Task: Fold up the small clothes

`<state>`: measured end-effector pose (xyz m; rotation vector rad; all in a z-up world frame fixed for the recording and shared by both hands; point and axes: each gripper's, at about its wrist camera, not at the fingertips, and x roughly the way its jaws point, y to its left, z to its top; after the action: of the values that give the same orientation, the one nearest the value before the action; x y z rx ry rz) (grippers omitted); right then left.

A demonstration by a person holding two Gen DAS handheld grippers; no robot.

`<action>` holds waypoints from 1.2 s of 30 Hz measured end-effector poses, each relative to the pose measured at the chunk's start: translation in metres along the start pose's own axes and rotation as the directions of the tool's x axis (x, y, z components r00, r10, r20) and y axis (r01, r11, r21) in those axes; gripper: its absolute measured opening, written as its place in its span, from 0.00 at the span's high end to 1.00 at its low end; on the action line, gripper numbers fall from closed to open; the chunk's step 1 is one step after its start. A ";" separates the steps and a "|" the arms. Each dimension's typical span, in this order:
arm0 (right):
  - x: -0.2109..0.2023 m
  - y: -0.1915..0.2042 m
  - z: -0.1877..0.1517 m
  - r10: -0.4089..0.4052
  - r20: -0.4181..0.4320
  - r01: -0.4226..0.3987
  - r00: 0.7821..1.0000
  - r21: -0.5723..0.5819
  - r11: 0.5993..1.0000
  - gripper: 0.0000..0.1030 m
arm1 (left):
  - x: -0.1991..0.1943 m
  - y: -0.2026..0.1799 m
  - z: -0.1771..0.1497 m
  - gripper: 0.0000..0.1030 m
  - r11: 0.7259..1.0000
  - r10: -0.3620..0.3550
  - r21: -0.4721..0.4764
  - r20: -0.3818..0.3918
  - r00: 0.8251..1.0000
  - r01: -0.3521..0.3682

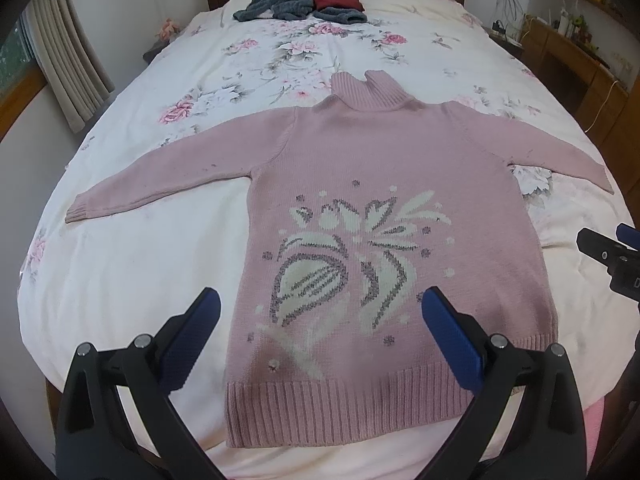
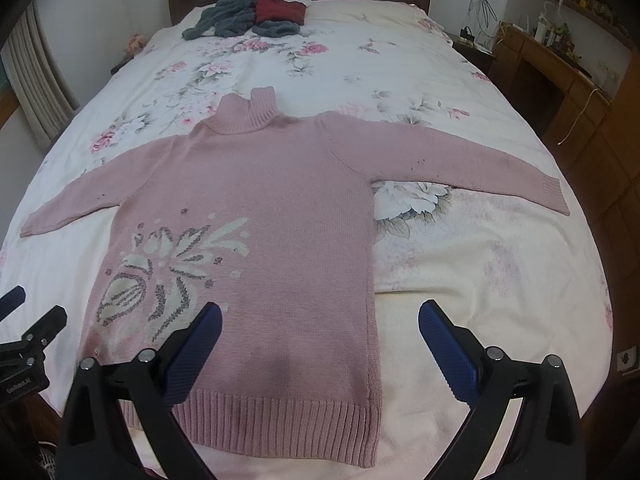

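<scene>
A pink turtleneck sweater (image 1: 376, 160) with a white and grey leaf pattern lies flat on the bed, sleeves spread to both sides, ribbed hem nearest me. My left gripper (image 1: 320, 308) is open above the hem's left half, holding nothing. My right gripper (image 2: 320, 316) is open over the sweater's (image 2: 272, 200) lower right edge, also holding nothing. The right gripper (image 1: 608, 256) shows at the right edge of the left wrist view, and the left gripper (image 2: 28, 332) shows at the left edge of the right wrist view.
The bed (image 1: 132, 280) has a white floral cover. A pile of grey and dark red clothes (image 1: 304, 0) lies near the wooden headboard. Curtains (image 1: 68, 56) hang at the left; a wooden desk (image 2: 560, 68) with clutter stands at the right.
</scene>
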<state>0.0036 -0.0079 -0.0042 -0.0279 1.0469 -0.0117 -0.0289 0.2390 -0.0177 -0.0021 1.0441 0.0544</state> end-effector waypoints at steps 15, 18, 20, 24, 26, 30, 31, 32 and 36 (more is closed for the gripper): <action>0.060 -0.155 0.066 0.001 -0.054 0.011 0.999 0.206 0.978 0.05 | 0.067 -0.058 0.074 0.03 0.998 -0.050 0.027 -0.026 0.998 0.051; 0.081 -0.232 0.092 -0.049 -0.057 0.064 0.997 0.311 0.948 0.05 | 0.085 -0.086 0.108 0.03 0.998 -0.059 0.034 -0.009 0.998 0.059; 0.109 -0.286 0.100 -0.043 -0.118 0.086 0.992 0.395 0.915 0.05 | 0.097 -0.106 0.128 0.03 0.997 -0.065 0.041 0.000 0.998 0.065; 0.148 -0.379 0.107 -0.060 -0.182 0.147 0.981 0.513 0.846 0.05 | 0.122 -0.146 0.165 0.03 0.995 -0.082 0.052 0.015 0.996 0.081; 0.171 -0.416 0.105 -0.036 -0.213 0.152 0.977 0.564 0.812 0.06 | 0.135 -0.161 0.178 0.03 0.995 -0.094 0.047 0.018 0.995 0.093; 0.204 -0.464 0.099 -0.016 -0.241 0.168 0.970 0.627 0.761 0.07 | 0.159 -0.185 0.196 0.03 0.994 -0.094 0.050 0.012 0.996 0.093; 0.212 -0.470 0.099 -0.006 -0.243 0.164 0.970 0.634 0.756 0.07 | 0.164 -0.189 0.199 0.03 0.994 -0.092 0.052 0.009 0.996 0.091; 0.219 -0.477 0.099 0.001 -0.252 0.166 0.968 0.640 0.750 0.08 | 0.171 -0.194 0.202 0.03 0.995 -0.088 0.052 0.003 0.996 0.088; 0.241 -0.482 0.102 0.021 -0.277 0.167 0.961 0.636 0.753 0.20 | 0.187 -0.201 0.207 0.03 0.996 -0.080 0.045 -0.017 0.997 0.081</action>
<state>0.2144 -0.4933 -0.1479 0.5941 1.2669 -0.4729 0.2531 0.0522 -0.0803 -0.0030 1.0591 -0.0432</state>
